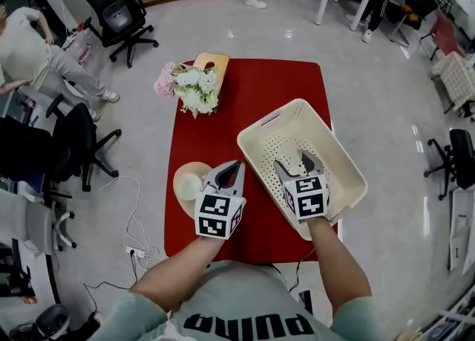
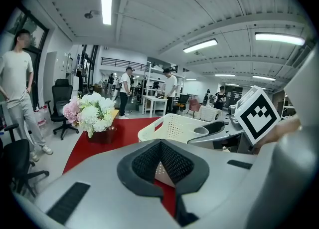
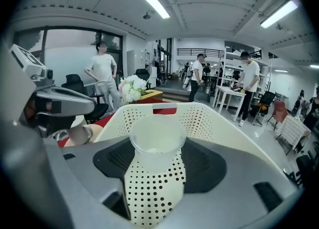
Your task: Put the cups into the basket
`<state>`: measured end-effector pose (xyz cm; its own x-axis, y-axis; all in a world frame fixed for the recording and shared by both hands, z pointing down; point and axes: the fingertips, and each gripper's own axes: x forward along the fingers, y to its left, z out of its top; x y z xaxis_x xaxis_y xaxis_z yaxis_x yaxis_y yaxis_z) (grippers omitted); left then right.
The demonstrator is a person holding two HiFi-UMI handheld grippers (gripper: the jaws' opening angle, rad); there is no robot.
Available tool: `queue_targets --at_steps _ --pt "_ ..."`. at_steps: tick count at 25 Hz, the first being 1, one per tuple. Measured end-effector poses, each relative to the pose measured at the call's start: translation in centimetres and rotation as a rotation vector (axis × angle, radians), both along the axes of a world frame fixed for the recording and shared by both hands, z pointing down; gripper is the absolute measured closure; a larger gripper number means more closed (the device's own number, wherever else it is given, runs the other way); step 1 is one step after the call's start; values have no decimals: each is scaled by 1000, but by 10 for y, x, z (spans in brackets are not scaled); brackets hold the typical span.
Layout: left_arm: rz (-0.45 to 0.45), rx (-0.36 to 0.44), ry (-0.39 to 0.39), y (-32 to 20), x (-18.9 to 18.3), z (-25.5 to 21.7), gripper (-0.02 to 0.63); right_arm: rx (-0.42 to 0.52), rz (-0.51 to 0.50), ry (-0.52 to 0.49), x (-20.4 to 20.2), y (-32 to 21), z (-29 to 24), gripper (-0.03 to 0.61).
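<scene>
Right gripper (image 1: 295,166): jaws spread wide and clamped on a clear cup (image 3: 157,145). The pads press on both sides of it. The cup is upright, rim up, and looks empty.

The right gripper and cup are over the basket (image 1: 332,151), inside its rim line, above the near part of the perforated floor. The cup isn't resting on the floor. The basket's far wall and handle slot lie straight ahead of the jaws. In the head view the cup is hard to pick out between the jaws.

Left gripper (image 1: 231,172): jaws together at the tips, nothing clamped. Red cloth (image 1: 274,83) and a cream patch show through the gap behind the tips. It sits just left of the right gripper, outside the basket and over the cloth, near the basket's near-left corner.

A cream round thing (image 1: 190,181) is just left of the left gripper, at the cloth's left edge. Can't tell if it's a cup.

Ahead-left of the left gripper, well apart: flowers (image 1: 189,87), with a wooden board (image 1: 211,61) behind them at the far edge of the cloth.

People and office chairs stand around the room, none near the grippers.
</scene>
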<state>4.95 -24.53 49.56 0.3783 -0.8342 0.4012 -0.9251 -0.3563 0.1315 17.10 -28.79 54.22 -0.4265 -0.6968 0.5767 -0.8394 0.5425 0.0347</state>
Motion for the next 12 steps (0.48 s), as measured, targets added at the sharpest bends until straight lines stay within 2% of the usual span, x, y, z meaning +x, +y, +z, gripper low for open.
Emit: queue_targets --at_steps 12 --pt "-5 -81 12 9 5 35 611 -84 36 62 0 -19 53 279"
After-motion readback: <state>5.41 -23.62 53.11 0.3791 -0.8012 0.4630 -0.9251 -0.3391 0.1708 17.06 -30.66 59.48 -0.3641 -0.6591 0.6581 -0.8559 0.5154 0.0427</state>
